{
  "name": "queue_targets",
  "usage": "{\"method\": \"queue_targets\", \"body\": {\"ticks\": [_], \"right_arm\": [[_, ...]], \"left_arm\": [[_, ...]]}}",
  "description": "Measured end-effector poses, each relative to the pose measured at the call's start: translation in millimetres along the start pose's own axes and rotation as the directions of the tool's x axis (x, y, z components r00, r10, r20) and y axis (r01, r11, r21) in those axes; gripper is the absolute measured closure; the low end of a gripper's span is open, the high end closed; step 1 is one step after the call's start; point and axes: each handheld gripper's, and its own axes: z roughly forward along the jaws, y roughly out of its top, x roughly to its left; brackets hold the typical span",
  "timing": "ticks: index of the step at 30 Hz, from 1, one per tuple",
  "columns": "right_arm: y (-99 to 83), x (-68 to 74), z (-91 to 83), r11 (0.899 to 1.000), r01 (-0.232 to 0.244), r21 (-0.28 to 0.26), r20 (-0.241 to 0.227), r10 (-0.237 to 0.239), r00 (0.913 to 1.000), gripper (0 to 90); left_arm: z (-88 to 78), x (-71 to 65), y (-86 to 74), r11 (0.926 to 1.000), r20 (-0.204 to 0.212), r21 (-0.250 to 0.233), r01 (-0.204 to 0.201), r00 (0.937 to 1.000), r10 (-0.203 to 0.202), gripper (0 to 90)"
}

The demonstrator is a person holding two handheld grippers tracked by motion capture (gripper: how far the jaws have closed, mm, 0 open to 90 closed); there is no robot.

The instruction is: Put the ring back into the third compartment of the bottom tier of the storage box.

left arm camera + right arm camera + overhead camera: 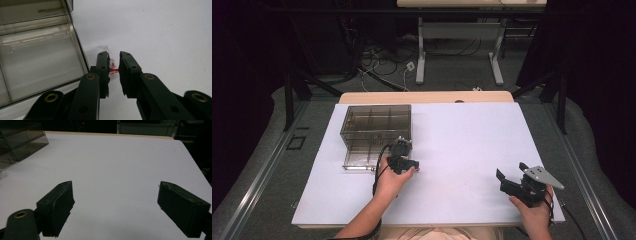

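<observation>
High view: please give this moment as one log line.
left claw: shut on red-white part beside clear box | right claw: open, empty, over table

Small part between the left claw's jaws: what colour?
White with red bits; the small part shows best in the left gripper view, beside the smoky clear box.

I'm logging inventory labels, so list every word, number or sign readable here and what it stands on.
None can be read: no print shows on the clear compartment box, on the white table sheet, on either gripper's jaws, or on the small red-and-white piece between the left gripper's jaws.
</observation>
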Motion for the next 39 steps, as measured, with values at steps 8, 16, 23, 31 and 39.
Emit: {"method": "queue_targets", "body": {"ticks": [8, 16, 23, 31, 39], "right_arm": [[-0.1, 0.2, -0.1, 1.0, 0.0, 0.009, -0.002, 0.0, 1.0, 13.6], [-0.2, -0.3, 0.1, 1.0, 0.006, 0.011, -0.004, -0.006, 1.0, 14.0], [0.2, -0.8, -1.4, 0.999, 0.0, 0.041, -0.002, 0.0, 1.0, 14.2], [-0.6, -1.5, 0.7, 1.0, -0.009, 0.011, -0.003, 0.009, 1.0, 14.2], [-0.3, -1.3, 0.3, 1.0, -0.004, 0.019, 0.002, 0.004, 1.0, 14.2]], "left_arm": [[0.3, 0.8, 0.1, 1.0, -0.003, 0.004, -0.006, 1.0, 0.006, 83.1], [0.2, 0.3, 0.0, 0.9996, -0.011, 0.006, -0.028, 0.9995, 0.028, 86.0], [0.4, -0.7, -0.2, 0.9992, -0.009, 0.003, -0.039, 0.9992, 0.039, 86.3], [-2.4, -1.7, 0.2, 0.9992, 0.007, 0.002, -0.039, 0.9992, 0.039, 86.3], [-6.1, -2.4, 0.4, 0.9988, 0.012, -0.014, -0.047, 0.9988, 0.048, 86.4]]}}
